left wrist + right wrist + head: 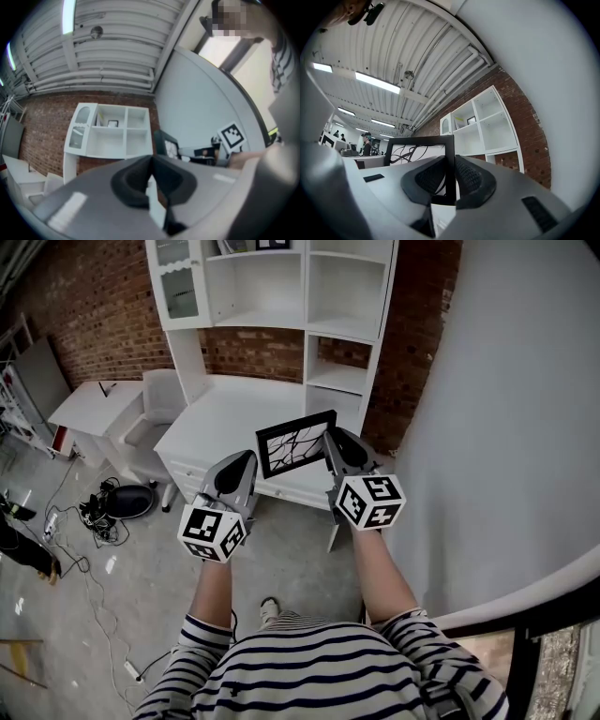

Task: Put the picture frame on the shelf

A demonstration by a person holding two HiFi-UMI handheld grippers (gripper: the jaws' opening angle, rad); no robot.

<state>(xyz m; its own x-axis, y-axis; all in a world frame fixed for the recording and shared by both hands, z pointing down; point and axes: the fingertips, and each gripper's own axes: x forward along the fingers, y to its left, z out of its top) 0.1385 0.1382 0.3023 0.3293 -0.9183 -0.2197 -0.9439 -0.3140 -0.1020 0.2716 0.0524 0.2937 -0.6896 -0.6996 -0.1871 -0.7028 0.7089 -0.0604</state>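
I'm holding the picture frame upright in the air, above the front edge of the white desk and below the shelf unit. My right gripper is clamping its pads on the frame's black side rail. My left gripper is hanging beside it, jaws together on nothing. I'm judging the frame rigid and light, with a possibly glazed, breakable face. Gripped on one smooth rail it may pivot, so I'm favouring mid-rail.

Black picture frame, line-art print, upright, perhaps slightly tilted, aloft before white shelf.
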